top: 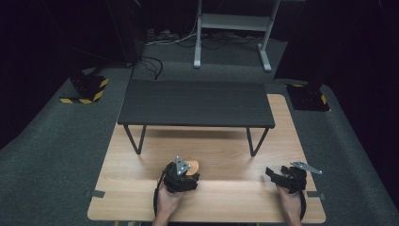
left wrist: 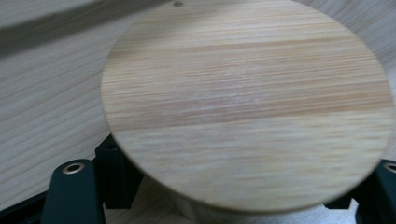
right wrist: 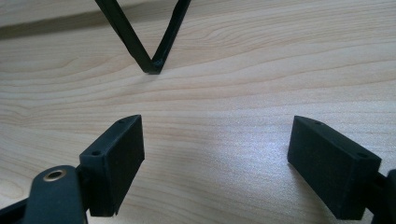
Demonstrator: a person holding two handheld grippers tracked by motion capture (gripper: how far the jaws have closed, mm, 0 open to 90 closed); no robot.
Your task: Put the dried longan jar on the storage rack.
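Left hand-held gripper (top: 181,175) grasps a round wooden disc (left wrist: 247,107) between its jaws, low over the near part of the counter (top: 226,155). Right hand-held gripper (right wrist: 215,158) rests released, jaws wide apart, near a leg (right wrist: 154,60) of the black shelf (top: 195,102).

No readable text, label or number anywhere.
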